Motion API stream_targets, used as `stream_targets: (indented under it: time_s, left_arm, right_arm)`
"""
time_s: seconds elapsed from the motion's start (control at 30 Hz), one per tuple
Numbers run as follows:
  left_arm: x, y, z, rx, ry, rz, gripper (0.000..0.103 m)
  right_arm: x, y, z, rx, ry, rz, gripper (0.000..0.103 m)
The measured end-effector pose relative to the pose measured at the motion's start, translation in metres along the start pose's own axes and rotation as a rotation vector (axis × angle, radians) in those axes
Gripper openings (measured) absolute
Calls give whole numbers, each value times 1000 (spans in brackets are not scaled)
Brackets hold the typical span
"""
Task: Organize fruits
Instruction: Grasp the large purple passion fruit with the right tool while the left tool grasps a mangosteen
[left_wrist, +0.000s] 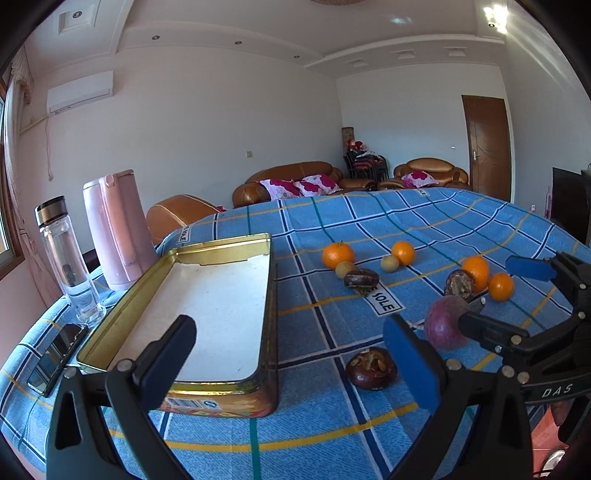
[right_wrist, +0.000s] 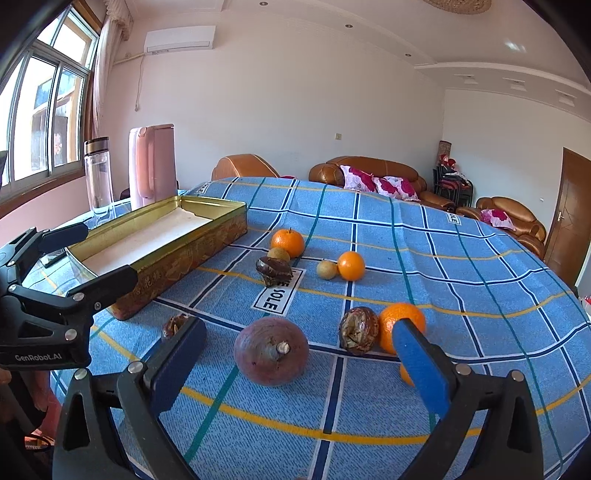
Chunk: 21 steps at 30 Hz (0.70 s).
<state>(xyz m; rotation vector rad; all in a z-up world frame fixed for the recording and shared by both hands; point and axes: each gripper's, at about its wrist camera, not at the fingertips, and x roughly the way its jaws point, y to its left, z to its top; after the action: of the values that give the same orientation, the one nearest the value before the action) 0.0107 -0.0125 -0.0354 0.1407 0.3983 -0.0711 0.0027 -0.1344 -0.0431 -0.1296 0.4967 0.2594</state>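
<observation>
A gold tin box (left_wrist: 225, 248) with a bare white floor stands at the table's left. My left gripper (left_wrist: 295, 358) hovers open over its near right corner, with nothing between its fingers. A round purple fruit (right_wrist: 271, 350) lies on the blue checked cloth, and my right gripper (right_wrist: 299, 356) is open with a finger on either side of it, apart from it. Several oranges (right_wrist: 287, 242) (right_wrist: 351, 265) (right_wrist: 402, 325), two small yellowish fruits (right_wrist: 327, 269) and dark brown wrinkled fruits (right_wrist: 274, 270) (right_wrist: 358, 330) (left_wrist: 371, 367) are scattered on the cloth.
A pink kettle (left_wrist: 114, 229), a clear bottle (left_wrist: 68, 262) and a phone (left_wrist: 55, 358) stand left of the tin near the table edge. The left gripper (right_wrist: 88, 256) shows in the right wrist view beside the tin (right_wrist: 184, 258). Brown sofas stand behind the table.
</observation>
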Motion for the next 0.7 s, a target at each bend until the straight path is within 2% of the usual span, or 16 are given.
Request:
stream_targets:
  time_s: [0.07,0.13,0.23,0.3,0.33,0.43,0.5,0.7]
  left_arm:
    - [2,-3,-2,6,4,-17,96]
    - [5,-6,-3,11,15,-32,92]
    - [6,-10,-4,16,21,-48,88]
    - [6,-12,-6,16,27,-56,87]
    - [6,-12,-6,17,28,-57,87]
    - [8,-15,-7,22,35,-65,87]
    - [8,-17,-7,27,36,-72,87]
    - [7,-26,-8,52,44,-95,84]
  right_arm:
    - [5,0,-3,-5,18,6,96]
    - [12,0,-5,-3,47,29,87]
    - [21,2,-8,-10,78,45,82]
    - [28,4,-9,-14,105,67,78]
    - [30,4,-8,-14,117,75,71]
    - [37,7,-7,-30,157,79,66]
    - [41,8,-8,-32,177,112,56]
    - [28,3,-11,-3,119,120,56]
